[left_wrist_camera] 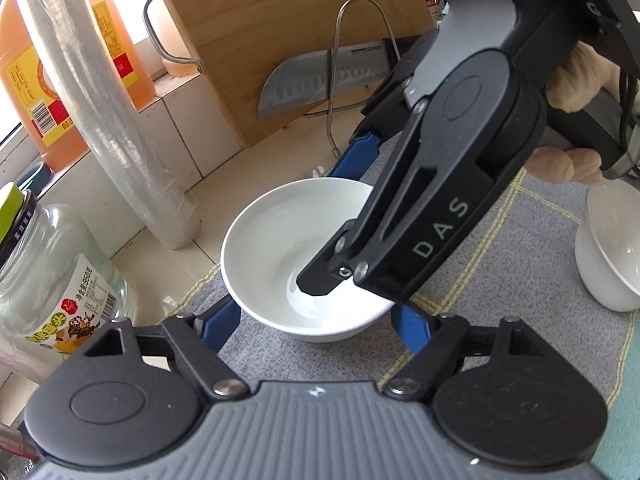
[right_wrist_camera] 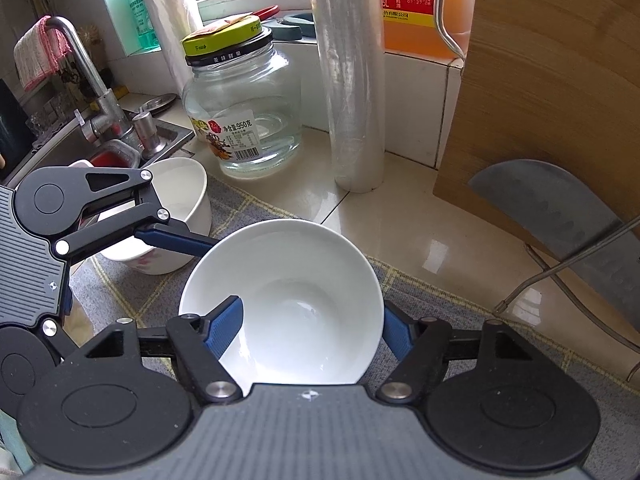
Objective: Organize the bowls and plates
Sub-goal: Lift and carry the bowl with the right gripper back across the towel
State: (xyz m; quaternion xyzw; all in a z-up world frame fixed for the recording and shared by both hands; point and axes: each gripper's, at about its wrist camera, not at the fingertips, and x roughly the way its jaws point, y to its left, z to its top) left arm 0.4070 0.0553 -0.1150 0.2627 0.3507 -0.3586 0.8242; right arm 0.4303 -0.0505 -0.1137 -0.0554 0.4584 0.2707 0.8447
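A white bowl (left_wrist_camera: 280,248) (right_wrist_camera: 288,300) stands on a grey mat. My right gripper (right_wrist_camera: 312,324) is shut on its rim: one blue finger (right_wrist_camera: 224,326) lies inside the bowl, the other outside the right wall. In the left wrist view the right gripper (left_wrist_camera: 340,216) reaches down from the upper right into the bowl. My left gripper (left_wrist_camera: 316,320) is open, its blue fingers either side of the near wall, apart from it. A second white bowl (right_wrist_camera: 176,216) (left_wrist_camera: 608,256) stands upright beside it.
A glass jar (right_wrist_camera: 244,112), a cling-film roll (right_wrist_camera: 352,80), an oil bottle (left_wrist_camera: 32,76), a wooden cutting board (right_wrist_camera: 552,80) and a knife (left_wrist_camera: 320,80) in a wire rack line the back wall. A sink with a faucet (right_wrist_camera: 84,76) lies beyond the second bowl.
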